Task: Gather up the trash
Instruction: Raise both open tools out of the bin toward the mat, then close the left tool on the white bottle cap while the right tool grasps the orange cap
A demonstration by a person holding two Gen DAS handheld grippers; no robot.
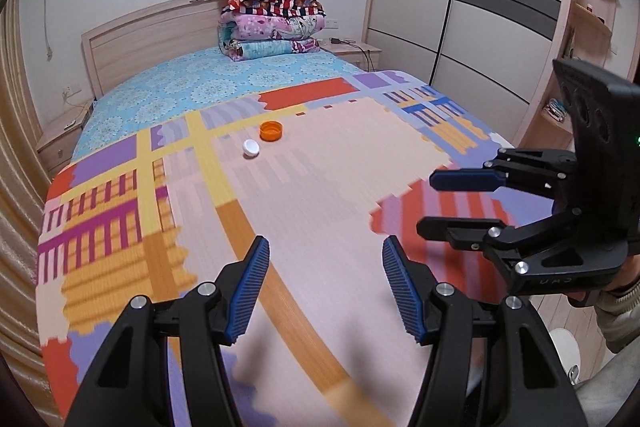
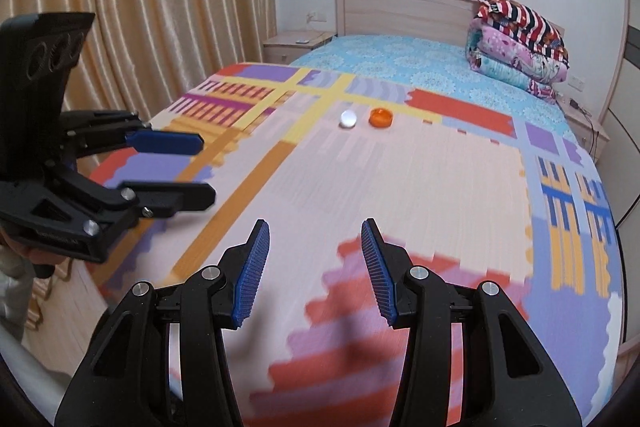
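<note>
A white bottle cap point(image 1: 251, 148) and an orange bottle cap point(image 1: 271, 131) lie side by side on the patterned mat point(image 1: 320, 195) that covers the near part of the bed. Both also show in the right wrist view, the white cap point(image 2: 347, 118) left of the orange cap point(image 2: 380, 117). My left gripper point(image 1: 325, 255) is open and empty above the mat's near end, well short of the caps. My right gripper point(image 2: 316, 239) is open and empty too. It also shows in the left wrist view point(image 1: 424, 203) at the right; the left gripper shows in the right wrist view point(image 2: 208, 171) at the left.
A stack of folded quilts point(image 1: 272, 21) sits at the bed head on the blue sheet point(image 1: 208, 83). A wardrobe point(image 1: 460, 7) stands to the right, curtains point(image 2: 140, 7) to the left, and bedside tables point(image 2: 296, 45) flank the headboard.
</note>
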